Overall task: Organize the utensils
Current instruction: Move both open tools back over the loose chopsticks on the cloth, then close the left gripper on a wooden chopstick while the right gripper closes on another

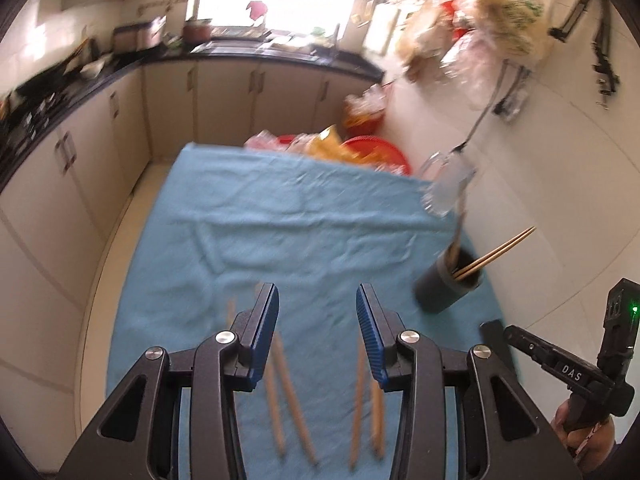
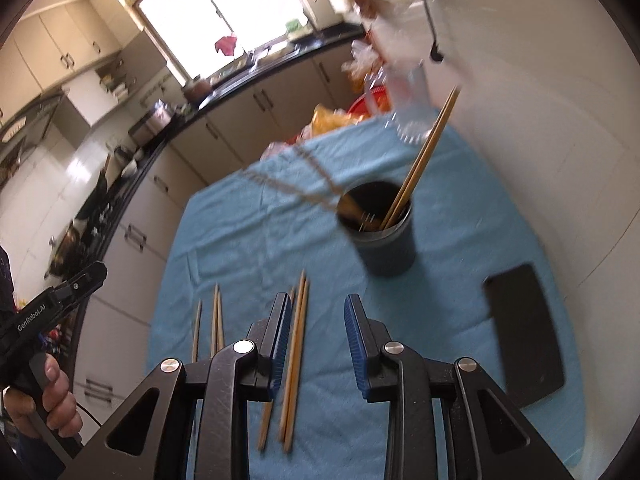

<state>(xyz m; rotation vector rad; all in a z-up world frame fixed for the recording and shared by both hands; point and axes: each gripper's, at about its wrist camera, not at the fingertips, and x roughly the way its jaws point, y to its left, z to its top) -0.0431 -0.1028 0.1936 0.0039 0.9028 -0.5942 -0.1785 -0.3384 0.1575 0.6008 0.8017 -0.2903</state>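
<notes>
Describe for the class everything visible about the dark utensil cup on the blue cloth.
The dark utensil cup is a plain cylinder, matte grey-black, perhaps plastic, standing upright on the blue cloth near the white wall. A pair of wooden chopsticks leans out of it; other utensils inside are blurred. Nothing grips it.

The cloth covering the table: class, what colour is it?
Light blue. The cloth shows best in the left wrist view.

My left tool tilts downward, jaws parted, nothing gripped; my right tool likewise, toward twelve o'clock.
</notes>
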